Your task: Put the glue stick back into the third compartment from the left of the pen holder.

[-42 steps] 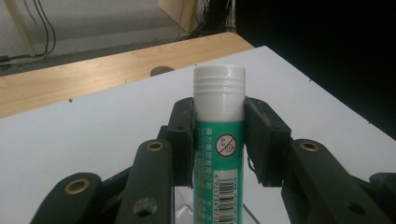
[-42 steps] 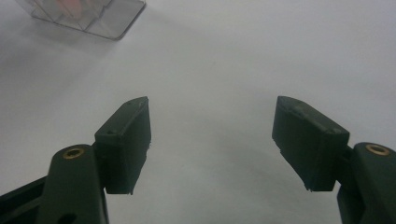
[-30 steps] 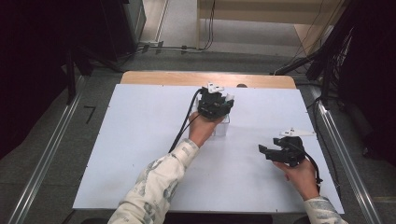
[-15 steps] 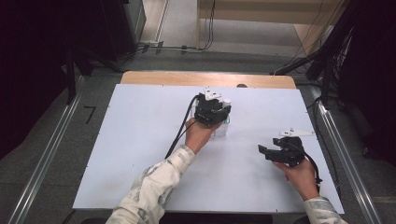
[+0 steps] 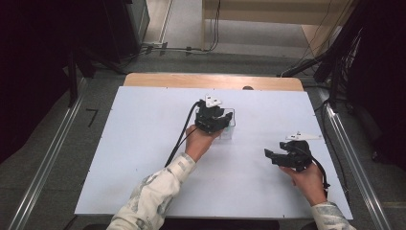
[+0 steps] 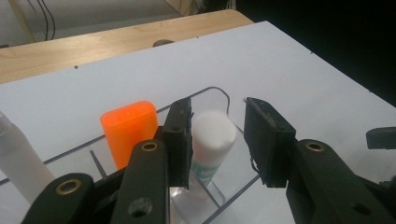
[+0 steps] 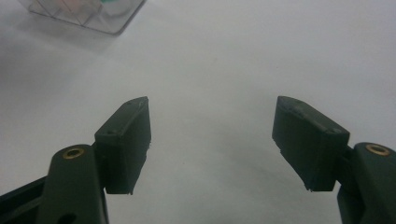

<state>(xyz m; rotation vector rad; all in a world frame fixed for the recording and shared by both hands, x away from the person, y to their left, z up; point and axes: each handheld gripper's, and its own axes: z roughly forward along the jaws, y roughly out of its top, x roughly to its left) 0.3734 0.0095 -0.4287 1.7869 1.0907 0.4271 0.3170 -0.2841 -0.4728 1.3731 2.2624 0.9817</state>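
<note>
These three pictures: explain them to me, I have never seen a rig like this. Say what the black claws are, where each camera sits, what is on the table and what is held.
A person at a table holds a hand-held two-jaw gripper in each hand. The high view looks down from above. The other two cameras ride on the grippers, looking along their jaws.

The left gripper hangs over a clear plastic organizer that holds an orange-capped item, a white-capped tube and a pale item at the edge. Its jaws have just been opening; the white-capped tube stands between them, apparently released.

The right gripper is open, with bare tabletop between its jaws.
</note>
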